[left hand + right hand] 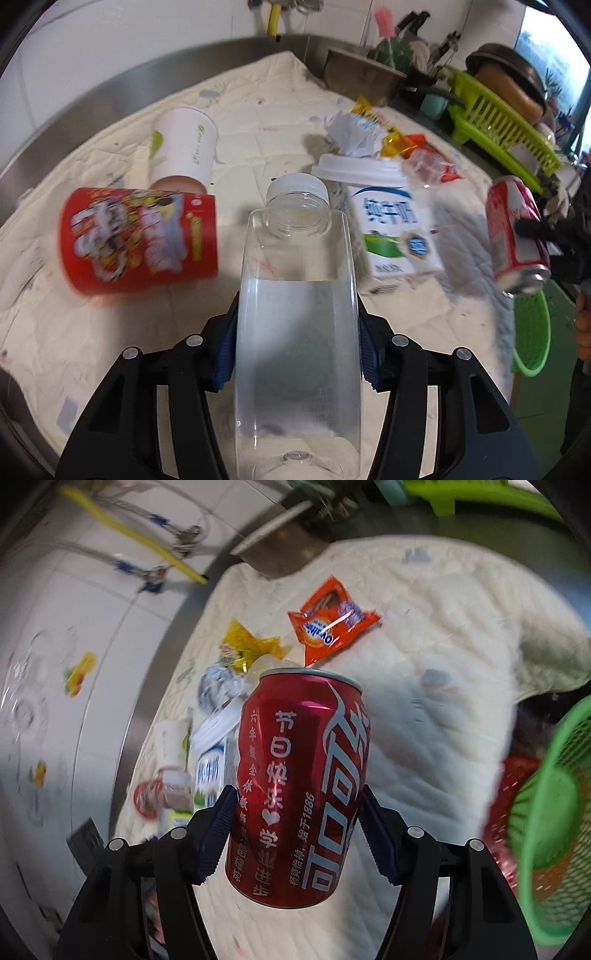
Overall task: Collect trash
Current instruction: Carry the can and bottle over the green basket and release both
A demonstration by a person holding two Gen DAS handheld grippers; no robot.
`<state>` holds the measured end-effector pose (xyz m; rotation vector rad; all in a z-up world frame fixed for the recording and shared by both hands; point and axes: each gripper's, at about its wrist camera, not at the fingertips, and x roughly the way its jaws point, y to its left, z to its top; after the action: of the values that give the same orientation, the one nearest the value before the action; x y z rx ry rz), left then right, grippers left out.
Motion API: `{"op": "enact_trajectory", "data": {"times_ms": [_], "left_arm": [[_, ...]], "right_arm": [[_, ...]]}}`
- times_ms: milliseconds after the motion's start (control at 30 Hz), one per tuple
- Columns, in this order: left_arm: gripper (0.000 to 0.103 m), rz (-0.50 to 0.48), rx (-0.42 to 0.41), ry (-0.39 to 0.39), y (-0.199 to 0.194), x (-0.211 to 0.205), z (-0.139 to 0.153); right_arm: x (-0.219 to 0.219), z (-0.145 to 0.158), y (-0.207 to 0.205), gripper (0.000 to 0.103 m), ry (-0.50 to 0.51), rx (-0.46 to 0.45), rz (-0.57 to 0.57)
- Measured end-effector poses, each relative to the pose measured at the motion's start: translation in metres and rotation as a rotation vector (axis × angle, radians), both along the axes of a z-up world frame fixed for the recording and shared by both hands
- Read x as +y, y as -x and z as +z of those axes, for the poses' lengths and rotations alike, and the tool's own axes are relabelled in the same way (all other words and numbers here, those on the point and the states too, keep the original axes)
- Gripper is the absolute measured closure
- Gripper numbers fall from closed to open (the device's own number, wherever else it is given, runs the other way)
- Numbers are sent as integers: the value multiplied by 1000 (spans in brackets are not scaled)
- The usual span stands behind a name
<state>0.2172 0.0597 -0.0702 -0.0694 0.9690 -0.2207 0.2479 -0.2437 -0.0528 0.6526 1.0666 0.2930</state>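
Jaws tilted downward grip bottle [297, 295] and can [297, 786].

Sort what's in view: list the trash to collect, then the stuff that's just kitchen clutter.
Trash for the job:
- clear bottle, in the left hand-held gripper
- red can, in the right hand-held gripper
- red snack tub
- paper cup
- milk carton
- orange wrapper
- green basket, likely the bin

Just lying about:
- dish rack
- metal pot

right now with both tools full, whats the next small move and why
Probably carry the red can across to the green basket and drop it in. The right tool is clamped on the can, lifted off the cloth, with the basket close beside it. The left tool grips the clear bottle, which can follow.
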Motion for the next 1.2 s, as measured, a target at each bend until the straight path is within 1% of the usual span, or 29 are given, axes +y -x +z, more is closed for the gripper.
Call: {"op": "enact_trajectory", "data": {"times_ms": [67,133,167,233,300,367,400,467,567,633,700,800,900,967,1000,1033,1100,1200], "left_arm": [[50,-1,-31,10,16,1,12],[50,-13,-60,24,31,-2,24],[50,-19,-71,29,37,-4,29],[50,-44,-96,36,49,-15,41],[50,-72,-117,46,58,-30,49],[50,-100,-121,77,63,-45,54],[50,-121,-121,93,65,-55,56],[50,-148,-123,98,71,-71,57],[50,-187,-121,100,74,-99,59],[50,-216,-119,106,76,-117,60],[50,-241,-109,109,77,-132,59],[50,-283,-101,108,78,-158,59],[50,-322,-90,109,78,-183,56],[50,-342,-83,103,77,-199,54],[50,-359,-72,109,76,-210,52],[50,-372,-65,111,75,-219,50],[50,-396,-55,111,75,-237,46],[50,-440,-29,113,74,-269,37]], "right_arm": [[-17,12,25,40,74,-45,7],[-39,15,47,41,142,-70,-3],[-48,15,55,42,174,-77,-9],[-78,6,75,44,282,-61,-47],[-104,-13,86,44,317,-14,-79],[-130,-40,95,44,372,34,-116],[-142,-52,99,44,381,55,-139],[-163,-75,104,44,402,87,-174],[-181,-116,103,44,459,178,-178],[-186,-138,99,44,462,225,-164],[-192,-157,98,44,446,266,-176],[-195,-173,97,44,426,301,-176],[-196,-183,99,43,416,306,-165],[-198,-183,102,42,408,299,-177],[-200,-185,107,39,398,296,-179],[-203,-185,111,38,392,292,-181],[-210,-185,120,38,392,279,-188],[-220,-165,134,38,383,249,-203]]}}
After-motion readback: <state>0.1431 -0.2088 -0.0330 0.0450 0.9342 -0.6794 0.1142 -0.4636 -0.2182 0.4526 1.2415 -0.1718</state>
